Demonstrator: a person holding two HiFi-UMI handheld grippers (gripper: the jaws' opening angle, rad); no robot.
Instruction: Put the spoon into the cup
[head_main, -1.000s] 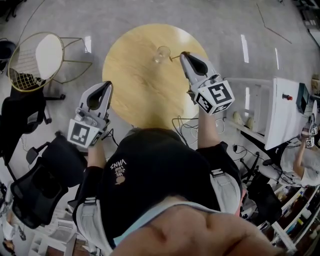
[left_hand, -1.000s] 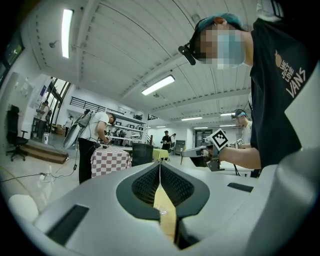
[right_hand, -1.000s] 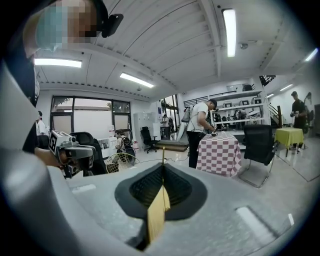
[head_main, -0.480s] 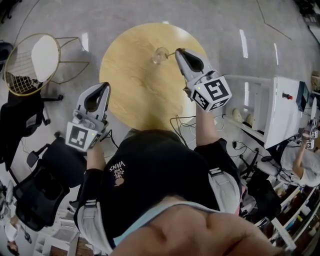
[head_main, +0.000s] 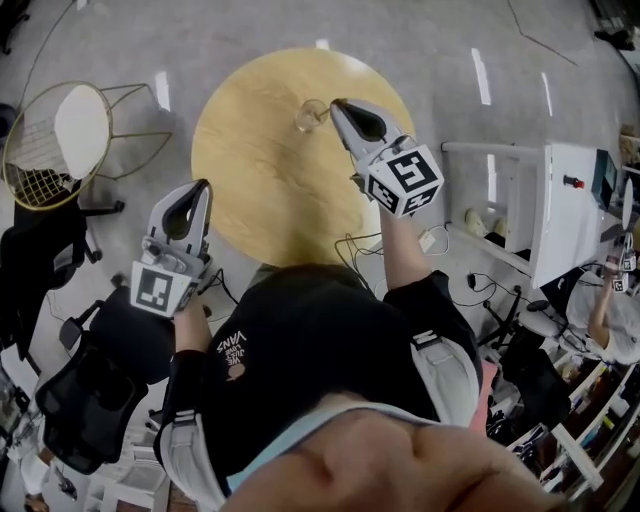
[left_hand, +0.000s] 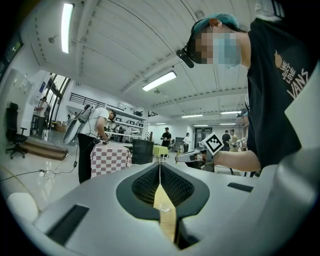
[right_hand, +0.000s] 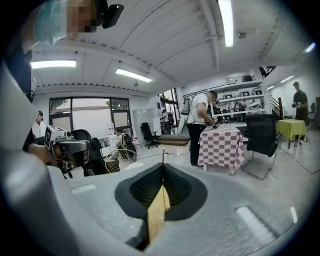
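Right gripper (head_main: 337, 104) has swung left, up to the glass cup (head_main: 310, 114) on the round bench (head_main: 250, 180). Your jaws are clamped on the spoon (right_hand: 163, 155). Left gripper (head_main: 198, 188) is closed, empty. Risk: the spoon clips the rim and tips the cup.

Round wooden tabletop (head_main: 270, 170), pale yellowish grain, standing on glossy grey floor (head_main: 420, 50). Clear glass cup (head_main: 308, 115) sitting upright on it, close to far edge, a bit right of middle. Floor catching bright streaks of ceiling light all round the table. Some thin cables (head_main: 362, 246) trailing on floor just beside tabletop's near right edge.
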